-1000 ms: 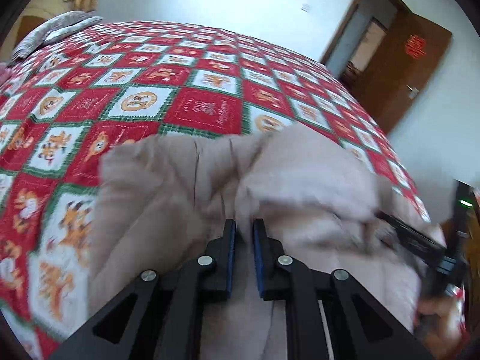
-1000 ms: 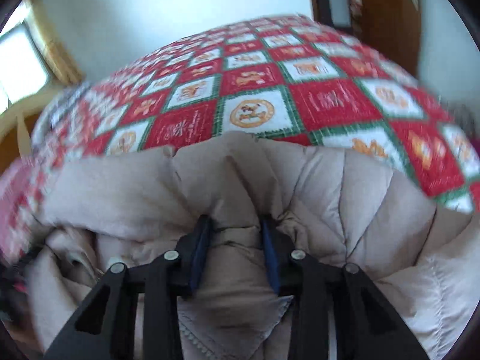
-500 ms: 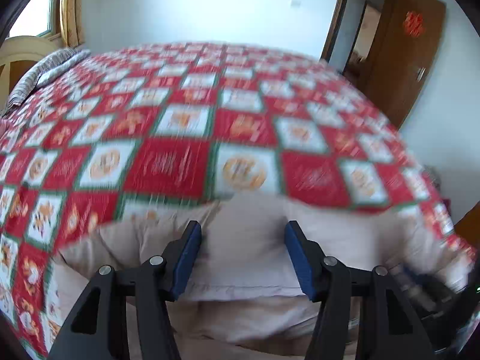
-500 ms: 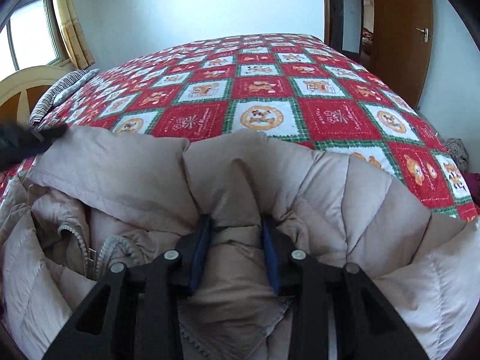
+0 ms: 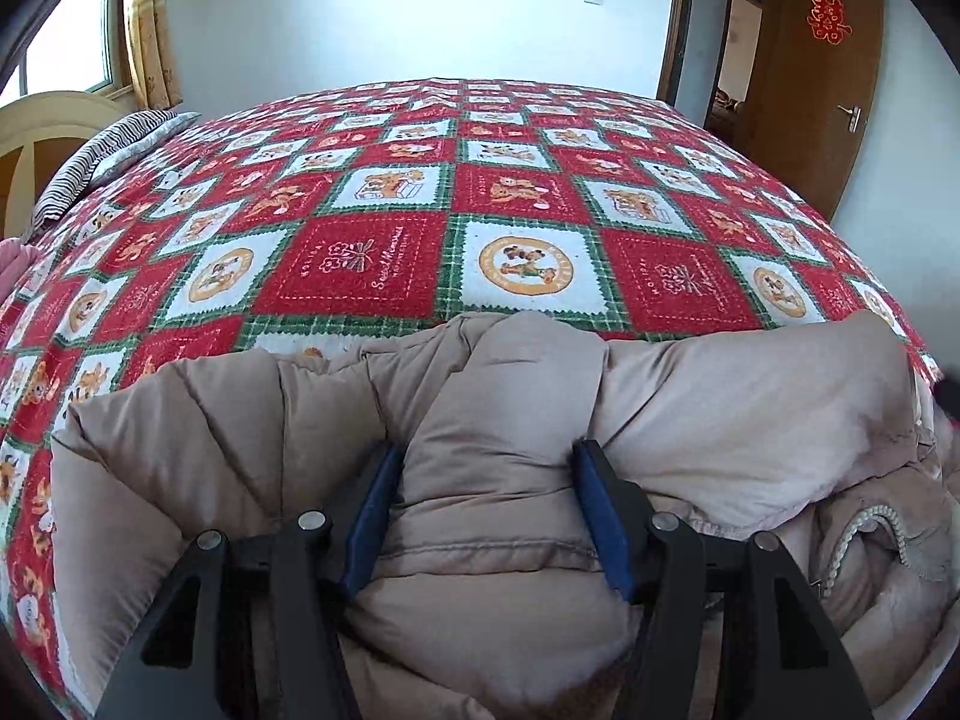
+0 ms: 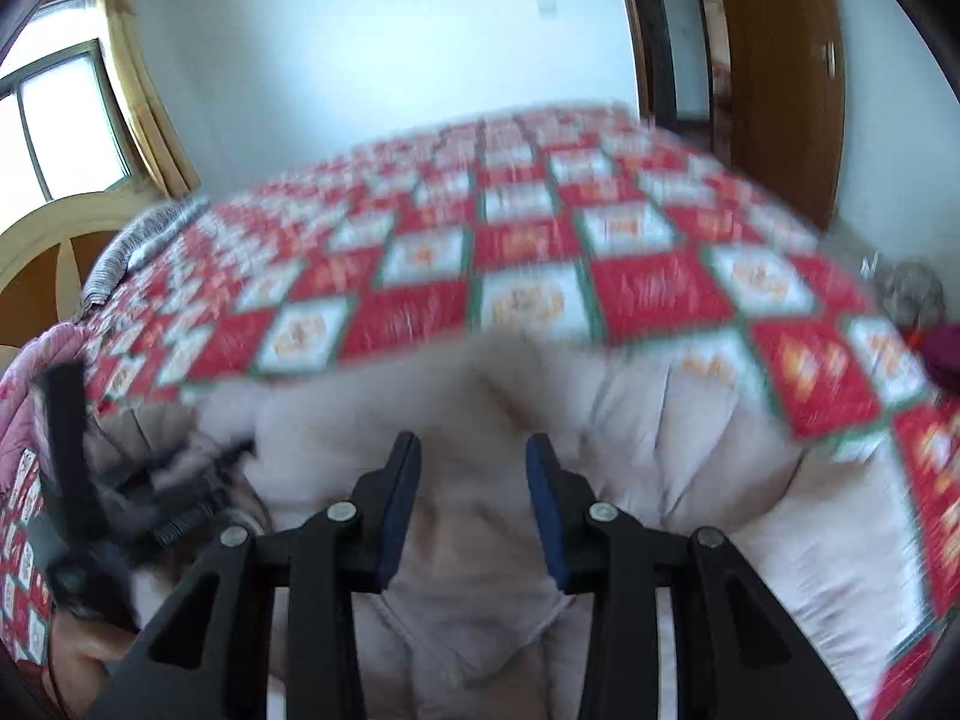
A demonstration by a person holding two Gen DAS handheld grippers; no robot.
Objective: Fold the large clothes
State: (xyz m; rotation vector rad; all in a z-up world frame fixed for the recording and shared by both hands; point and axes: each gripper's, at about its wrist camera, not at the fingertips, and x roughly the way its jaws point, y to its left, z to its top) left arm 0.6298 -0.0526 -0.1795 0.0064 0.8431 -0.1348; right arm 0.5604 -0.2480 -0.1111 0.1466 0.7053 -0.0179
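Note:
A large beige quilted down jacket (image 5: 750,408) lies bunched at the near edge of the bed, its zipper showing at the right (image 5: 864,534). My left gripper (image 5: 486,462) is open, its jaws wide apart with a fold of the jacket lying between them. In the blurred right wrist view the jacket (image 6: 690,438) lies under my right gripper (image 6: 471,450), which is open with jacket fabric between its jaws. The left gripper's black frame (image 6: 72,456) shows at the left edge of that view.
The bed is covered by a red, white and green patterned blanket (image 5: 372,258). A striped pillow (image 5: 102,156) lies at the far left by the wooden headboard (image 5: 42,138). A brown door (image 5: 822,90) stands open at the right. A dark red item (image 6: 942,354) lies at the bed's right edge.
The left gripper opened wide from shut and settled lower over the jacket fold. The right gripper released its pinch on the jacket, its jaws now wider apart, and it is moving.

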